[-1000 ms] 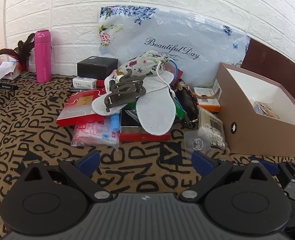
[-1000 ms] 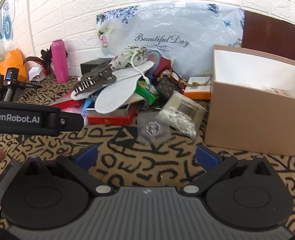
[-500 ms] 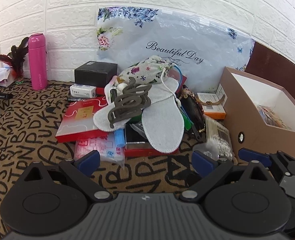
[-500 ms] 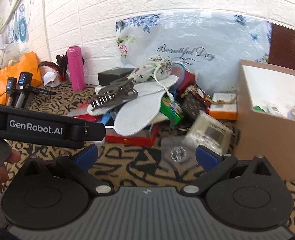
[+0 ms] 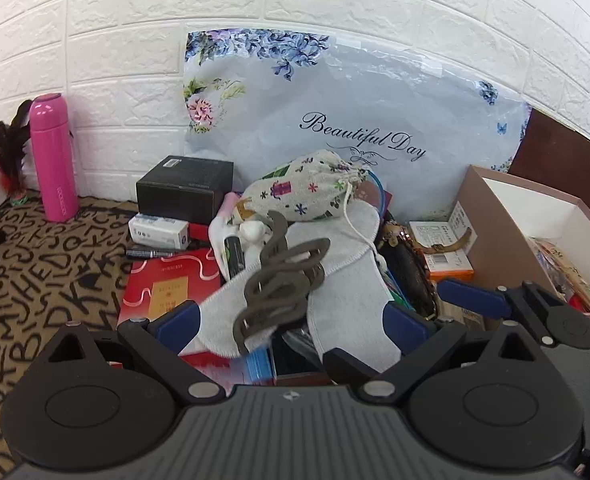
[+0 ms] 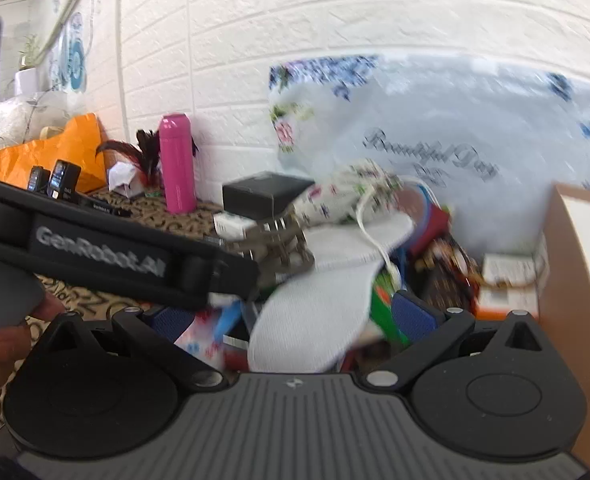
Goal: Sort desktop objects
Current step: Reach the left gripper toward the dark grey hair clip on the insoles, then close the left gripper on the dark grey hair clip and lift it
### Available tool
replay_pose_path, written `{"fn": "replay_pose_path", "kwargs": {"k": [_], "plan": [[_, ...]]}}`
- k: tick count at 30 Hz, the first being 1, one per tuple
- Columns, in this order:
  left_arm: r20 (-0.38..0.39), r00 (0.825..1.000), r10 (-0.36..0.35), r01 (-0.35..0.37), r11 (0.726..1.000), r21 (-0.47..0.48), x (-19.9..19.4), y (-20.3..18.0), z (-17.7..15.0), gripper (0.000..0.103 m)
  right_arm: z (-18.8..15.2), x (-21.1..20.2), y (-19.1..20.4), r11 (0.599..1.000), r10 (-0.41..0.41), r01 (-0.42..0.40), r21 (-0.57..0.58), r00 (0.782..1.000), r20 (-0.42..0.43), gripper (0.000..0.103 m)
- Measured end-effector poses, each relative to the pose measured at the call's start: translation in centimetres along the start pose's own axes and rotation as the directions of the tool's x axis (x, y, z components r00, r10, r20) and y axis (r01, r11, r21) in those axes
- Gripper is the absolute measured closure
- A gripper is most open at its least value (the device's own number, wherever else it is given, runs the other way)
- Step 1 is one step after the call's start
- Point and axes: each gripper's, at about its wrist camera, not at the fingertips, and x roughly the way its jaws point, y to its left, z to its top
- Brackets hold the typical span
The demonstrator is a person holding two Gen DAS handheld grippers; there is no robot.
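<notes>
Both of my grippers have closed in on the clutter since a second ago, and the pile now fills the space ahead of me. My left gripper (image 5: 291, 318) stands with its jaws wide apart, nothing between the pads. Framed between them lies a grey-brown hair claw (image 5: 281, 282), looping plastic with curved teeth, resting on two pale grey insoles (image 5: 343, 276) that overlap atop the heap. Behind it sits a floral drawstring pouch (image 5: 303, 194). A brown box (image 5: 491, 224) stands to the right. My right gripper (image 6: 293, 318) is likewise spread and empty; its view is blurred, with an insole (image 6: 315, 308) between its fingers and the claw up to the left, beyond my left gripper's body.
</notes>
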Motion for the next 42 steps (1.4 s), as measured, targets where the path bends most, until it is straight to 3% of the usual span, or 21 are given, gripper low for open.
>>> {"fn": "replay_pose_path", "kwargs": {"k": [8,12,18,23,25,33,42], "plan": [[-0.013,0.999,-0.043,0.043,0.999,-0.029,3.0,2.4,2.2,0.007,1.6,4.0,0.2,0.998,0.061,-0.061,-0.006,0.998,0.022,0.002],[-0.058,0.997,-0.053,0.053,0.999,0.003,4.9,2.5,2.2,0.024,1.7,5.8,0.6,0.995,0.094,-0.094,-0.019,0.995,0.013,0.004],[-0.102,0.990,-0.101,0.099,0.995,-0.024,6.5,3.2,1.7,0.036,1.1,7.4,0.0,0.990,0.144,-0.144,0.007,0.990,-0.011,0.014],[-0.132,0.985,-0.113,0.112,0.994,-0.016,7.1,2.9,1.2,0.055,0.6,7.5,-0.4,0.978,0.202,-0.201,0.047,0.979,-0.020,0.031],[-0.131,0.986,-0.104,0.104,0.995,-0.012,6.8,2.7,1.0,0.055,0.7,7.3,-0.1,0.977,0.214,-0.213,0.031,0.976,-0.026,0.041],[-0.125,0.987,-0.104,0.103,0.995,-0.009,4.2,1.6,0.3,0.058,0.6,5.0,0.8,0.979,0.206,-0.206,-0.009,0.978,-0.017,0.046],[-0.087,0.986,-0.141,0.144,0.989,0.027,-0.1,-2.2,-0.7,0.058,0.3,-1.0,0.9,0.987,0.161,-0.160,-0.026,0.987,0.030,0.046]]}}
